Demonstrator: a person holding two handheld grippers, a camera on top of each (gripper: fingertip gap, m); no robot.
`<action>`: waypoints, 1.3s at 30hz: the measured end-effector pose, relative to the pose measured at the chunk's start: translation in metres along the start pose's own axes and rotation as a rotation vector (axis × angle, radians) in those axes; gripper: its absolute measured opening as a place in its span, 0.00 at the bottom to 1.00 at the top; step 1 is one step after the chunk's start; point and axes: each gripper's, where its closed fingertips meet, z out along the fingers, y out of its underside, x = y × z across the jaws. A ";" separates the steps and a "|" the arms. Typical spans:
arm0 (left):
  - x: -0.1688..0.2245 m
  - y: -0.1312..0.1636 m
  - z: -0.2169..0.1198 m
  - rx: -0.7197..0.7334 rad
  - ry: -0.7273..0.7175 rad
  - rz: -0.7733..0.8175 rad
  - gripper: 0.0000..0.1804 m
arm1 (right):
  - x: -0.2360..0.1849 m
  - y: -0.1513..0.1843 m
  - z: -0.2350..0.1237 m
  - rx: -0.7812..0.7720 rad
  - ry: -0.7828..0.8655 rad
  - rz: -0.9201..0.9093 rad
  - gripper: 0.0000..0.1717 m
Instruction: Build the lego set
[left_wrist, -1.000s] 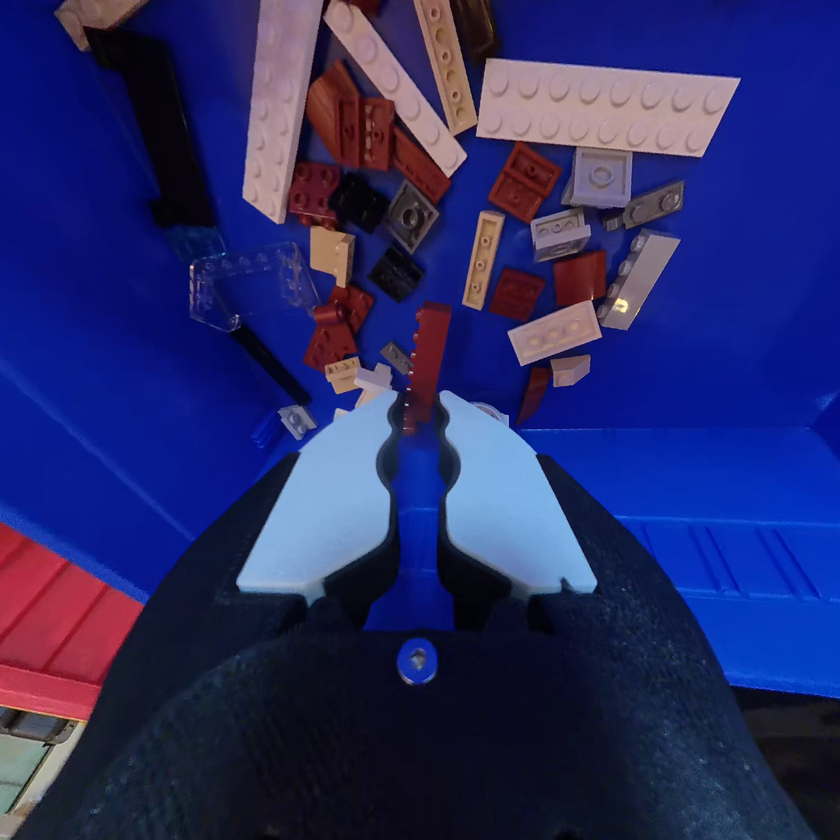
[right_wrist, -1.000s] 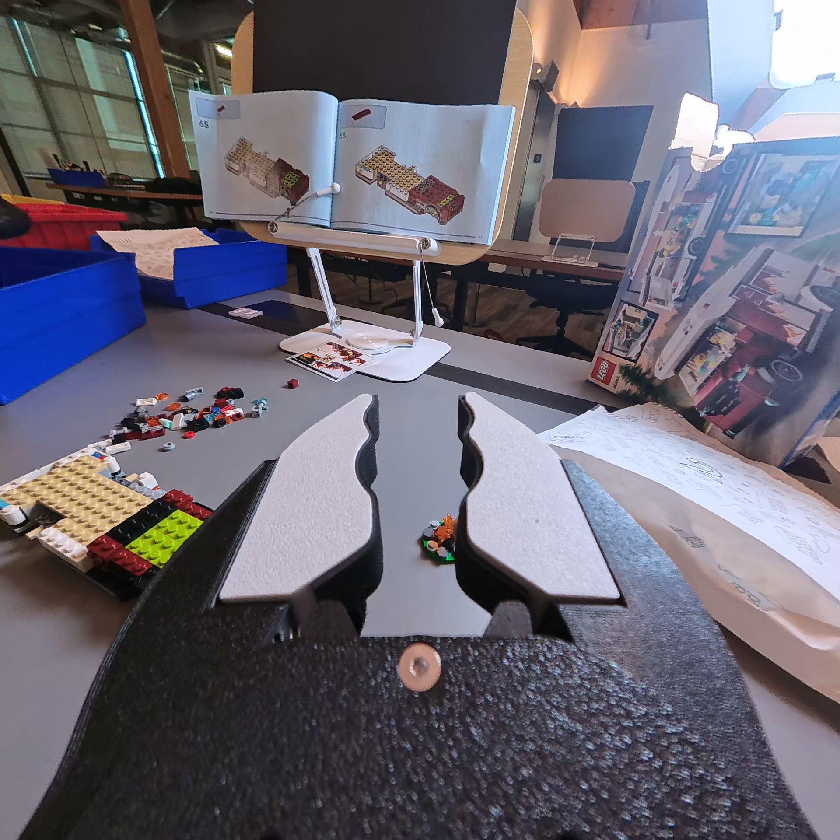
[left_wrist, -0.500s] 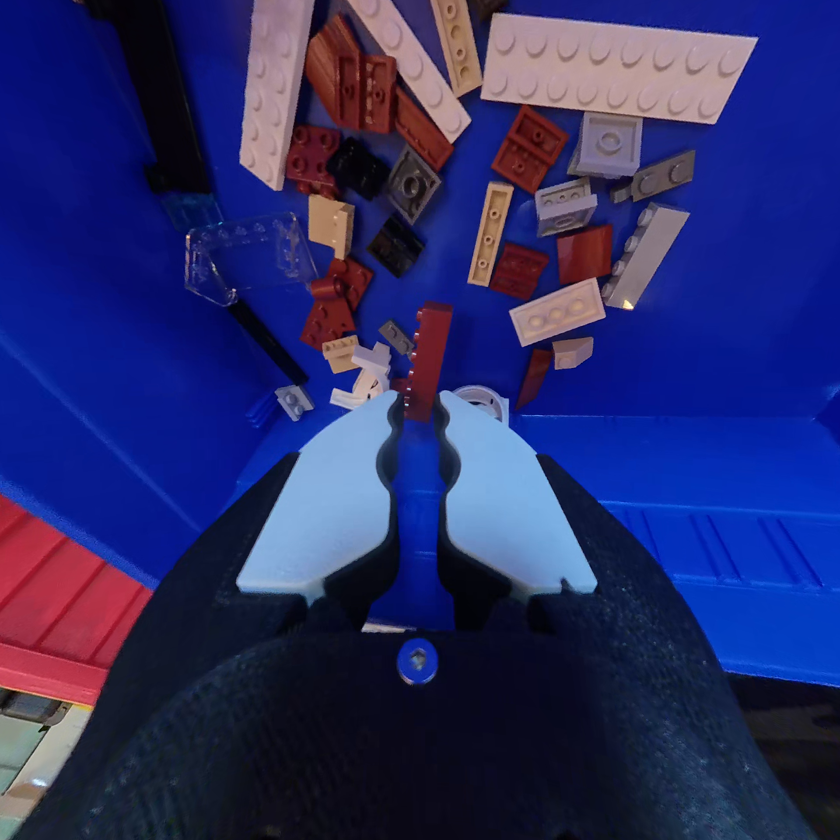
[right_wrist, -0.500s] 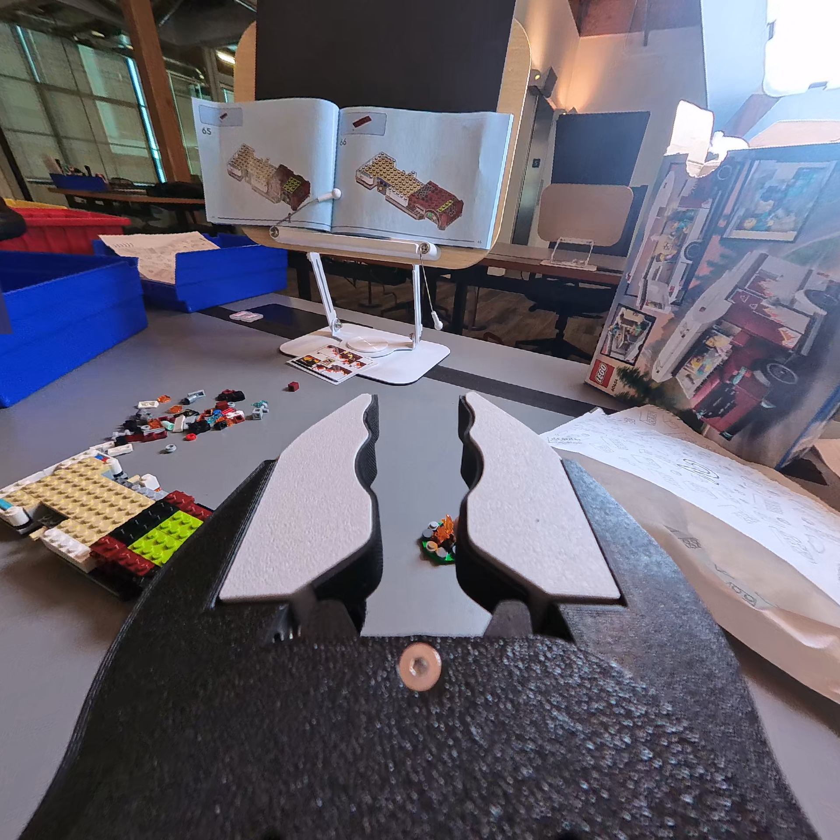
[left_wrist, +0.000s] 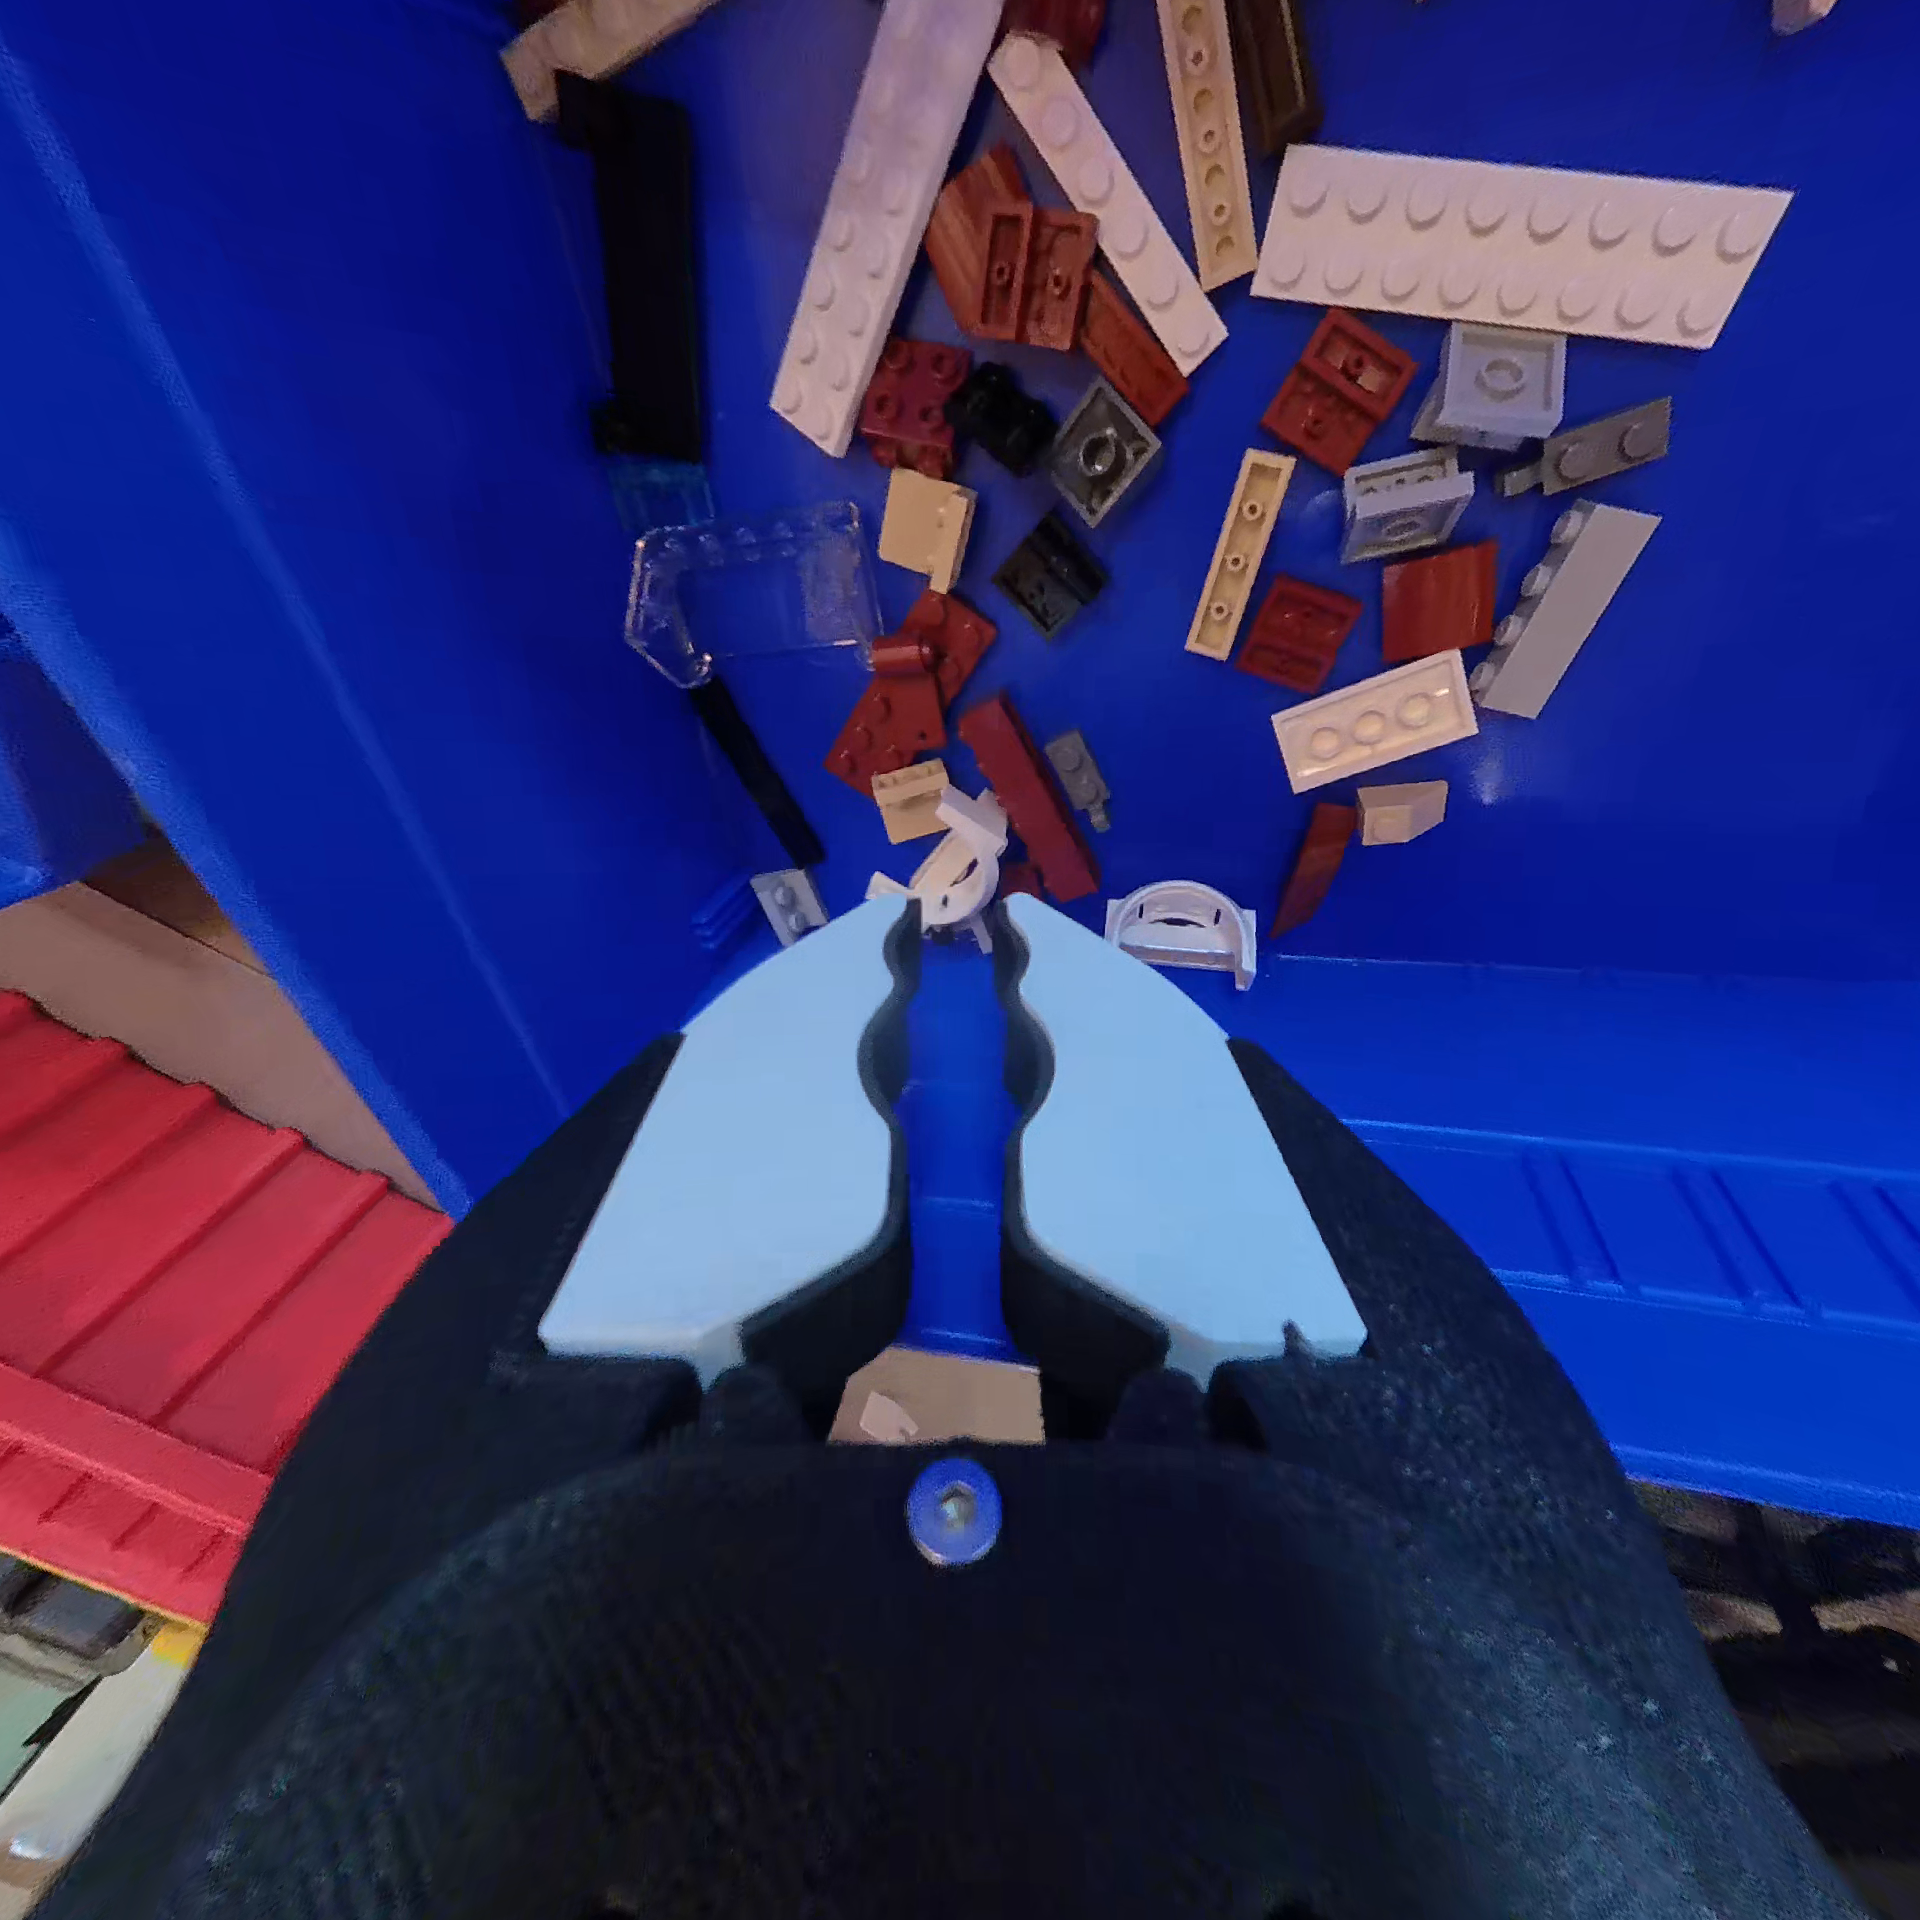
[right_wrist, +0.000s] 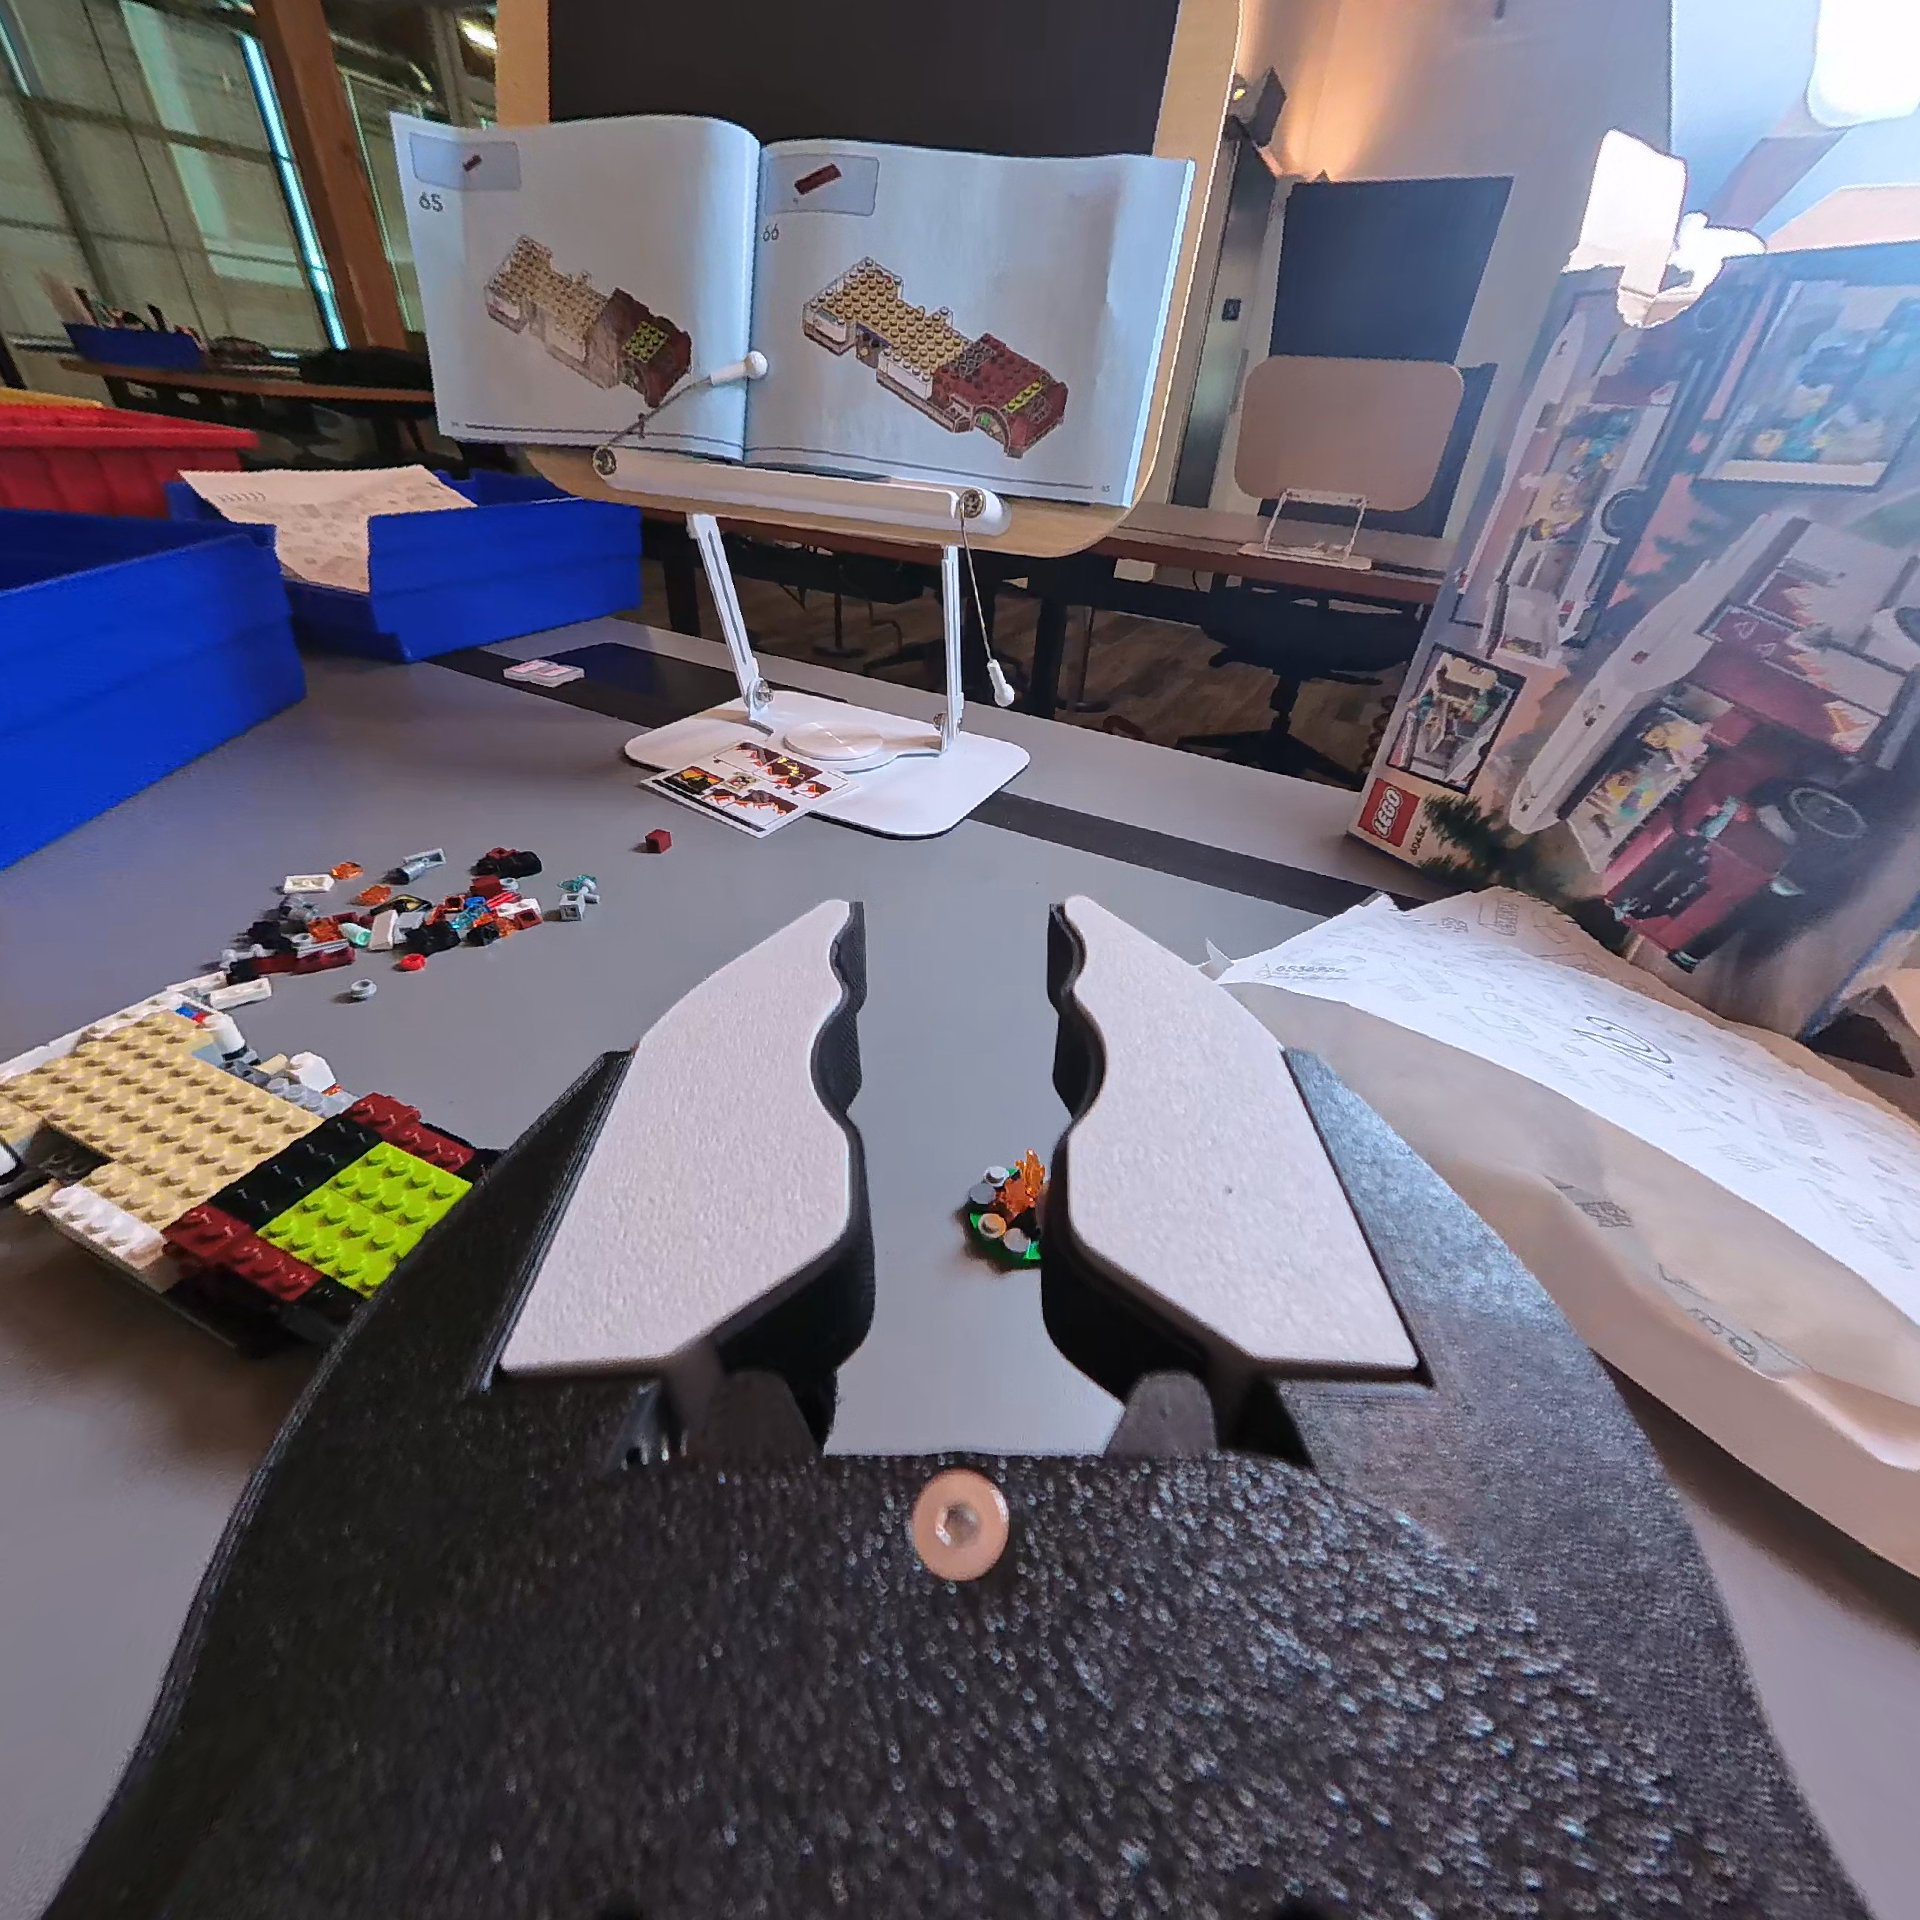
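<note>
Blue bin floor (left_wrist: 1558, 883) strewn with loose bricks. Left gripper (left_wrist: 961, 914) over its near edge, fingers narrowly parted, gripping nothing. White curved piece (left_wrist: 966, 862) just beyond the tips, seemingly untouched. Dark red plate (left_wrist: 1023, 800), upright between those tips a moment ago, now flat beside it. Right gripper (right_wrist: 956, 925) spread wide and empty above grey table (right_wrist: 468, 748), small green-and-orange build (right_wrist: 1008, 1210) beside its right finger.

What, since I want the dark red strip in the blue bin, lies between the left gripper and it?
A white curved piece sits at the tips of the left gripper, covering the near end of the dark red strip. Whether the fingers grip it is unclear.
</note>
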 end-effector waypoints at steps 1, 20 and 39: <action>0.000 -0.001 0.000 0.012 0.004 -0.006 0.08 | 0.000 0.001 0.001 -0.003 0.001 0.000 0.20; 0.064 -0.059 0.020 0.161 0.224 0.148 0.16 | 0.001 0.008 0.004 -0.030 0.015 -0.013 0.20; 0.065 -0.063 0.025 0.185 0.158 0.146 0.16 | 0.001 0.007 0.003 -0.028 0.015 -0.014 0.19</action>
